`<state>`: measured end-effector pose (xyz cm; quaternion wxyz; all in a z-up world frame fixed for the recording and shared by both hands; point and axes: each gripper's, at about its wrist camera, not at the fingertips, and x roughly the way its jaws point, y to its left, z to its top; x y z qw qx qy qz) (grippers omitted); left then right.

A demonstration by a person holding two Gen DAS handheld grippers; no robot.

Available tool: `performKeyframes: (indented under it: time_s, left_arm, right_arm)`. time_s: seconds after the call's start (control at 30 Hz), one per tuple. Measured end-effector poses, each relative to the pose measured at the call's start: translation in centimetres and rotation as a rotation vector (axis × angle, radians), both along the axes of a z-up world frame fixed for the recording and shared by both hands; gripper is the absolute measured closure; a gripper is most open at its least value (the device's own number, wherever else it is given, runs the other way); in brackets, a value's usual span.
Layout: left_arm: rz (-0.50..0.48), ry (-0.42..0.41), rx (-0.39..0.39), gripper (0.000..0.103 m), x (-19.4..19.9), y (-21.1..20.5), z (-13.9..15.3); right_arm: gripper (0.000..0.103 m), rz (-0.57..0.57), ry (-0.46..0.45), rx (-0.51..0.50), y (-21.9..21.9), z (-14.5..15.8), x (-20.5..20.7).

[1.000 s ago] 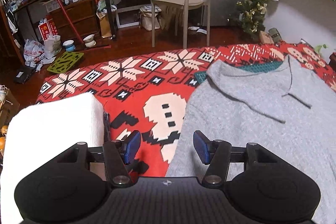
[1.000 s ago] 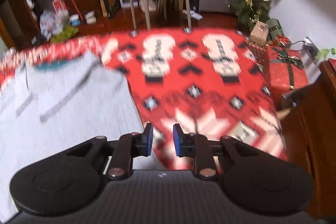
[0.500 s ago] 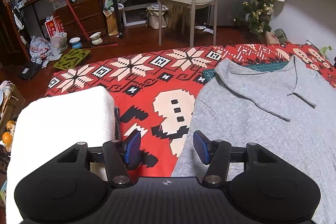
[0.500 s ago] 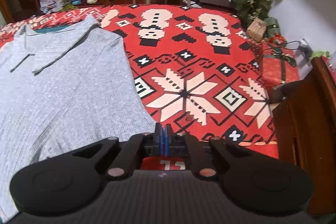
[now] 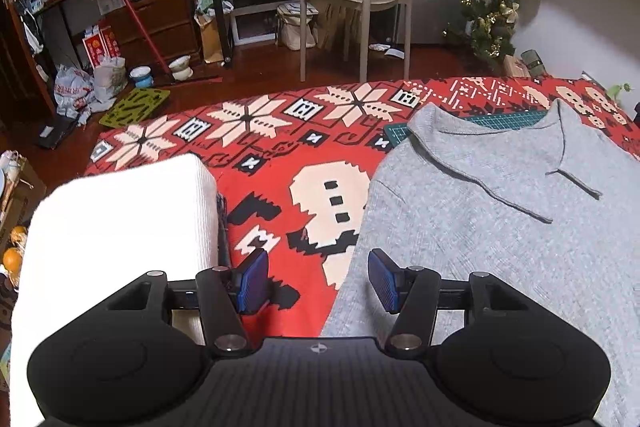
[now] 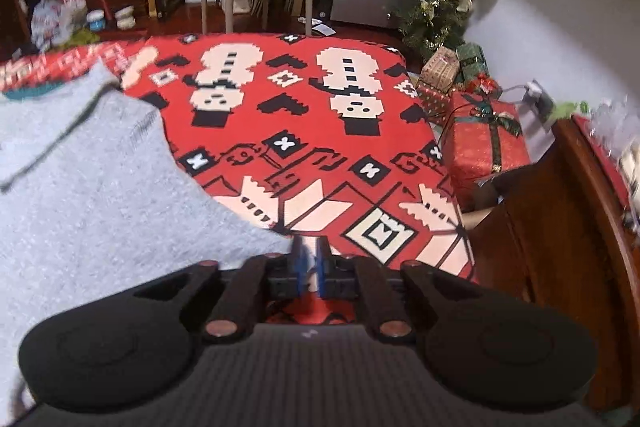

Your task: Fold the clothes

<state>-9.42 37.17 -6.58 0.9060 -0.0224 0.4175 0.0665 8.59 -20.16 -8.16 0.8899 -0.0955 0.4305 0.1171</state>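
Two tongs are seen above a surface draped in a red woven cloth (image 5: 280, 163) patterned with cream snowflakes and blocky black-and-cream figures. A grey ribbed knit sweater (image 5: 520, 219) with a flat collar is spread face-up on it, and a white ribbed garment, folded into a thick block (image 5: 120, 227), is laid to its left. The left tongs (image 5: 317, 281) are held wide apart over the sweater's left edge, their blue ridged pads (image 5: 253, 281) touching nothing. The right tongs (image 6: 309, 267) are nearly pressed together at the sweater's right hem (image 6: 256, 235); whether cloth is pinched cannot be told through the blur. Compared with half a second ago, a slim gap is now seen between the right pads, and the right view has been tilted farther toward the wrapped gifts (image 6: 486, 143).
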Motion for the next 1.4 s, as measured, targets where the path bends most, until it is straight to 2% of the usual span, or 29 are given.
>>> performKeyframes:
  time_s: [0.1, 0.23, 0.33, 0.43, 0.5, 0.57, 0.7, 0.83, 0.97, 1.13, 1.17, 1.23, 1.33, 1.4]
  left_arm:
    - [-0.01, 0.009, -0.008, 0.054, 0.0, 0.4, 0.0]
    - [-0.061, 0.058, 0.004, 0.054, 0.2, 0.0, -0.2]
    - [-0.087, 0.084, 0.034, 0.056, 0.0, -0.8, -0.5]
    - [-0.115, 0.125, 0.128, 0.058, 0.3, -2.1, -1.3]
    - [-0.138, 0.147, 0.145, 0.068, 0.7, -2.7, -1.8]
    - [-0.158, 0.142, 0.131, 0.076, 1.1, -3.2, -1.9]
    - [-0.137, 0.105, 0.121, 0.076, 2.9, -3.3, -2.0]
    - [-0.063, 0.048, 0.009, 0.076, 5.7, -2.2, -2.0]
    - [-0.012, 0.027, -0.038, 0.077, 8.0, -1.8, -2.4]
    - [-0.009, 0.005, -0.073, 0.08, 8.8, -1.6, -2.9]
    - [-0.025, 0.005, -0.065, 0.084, 8.7, -1.9, -2.9]
    - [-0.064, 0.012, -0.047, 0.1, 8.6, -2.6, -2.9]
    - [-0.113, 0.019, 0.092, 0.102, 8.4, -4.3, -2.8]
    - [-0.104, 0.017, 0.13, 0.102, 8.5, -4.3, -2.9]
  right_arm:
    - [0.086, -0.023, -0.018, 0.064, -0.6, 1.1, -0.9]
    - [0.085, -0.038, -0.02, 0.109, -0.9, 1.6, -1.4]
    - [0.085, -0.038, -0.019, 0.123, -0.7, 1.7, -1.7]
    - [0.085, -0.031, -0.019, 0.131, -0.2, 1.7, -1.7]
    - [0.085, -0.024, -0.02, 0.134, 0.1, 1.8, -1.6]
    - [0.085, -0.018, -0.021, 0.137, 0.3, 1.9, -1.7]
    - [0.084, -0.007, -0.023, 0.143, 0.8, 2.1, -1.7]
    - [0.084, 0.002, -0.011, 0.158, 1.2, 1.7, -1.7]
    - [0.084, 0.006, 0.001, 0.167, 1.3, 1.3, -1.6]
    - [0.083, 0.001, 0.013, 0.184, 1.1, 0.7, -1.3]
    - [0.083, -0.004, 0.016, 0.189, 1.0, 0.6, -1.2]
    - [0.083, -0.011, 0.02, 0.191, 0.8, 0.4, -1.0]
    - [0.083, -0.013, 0.023, 0.189, 1.0, 0.3, -1.1]
    - [0.083, -0.008, 0.02, 0.188, 1.1, 0.5, -1.2]
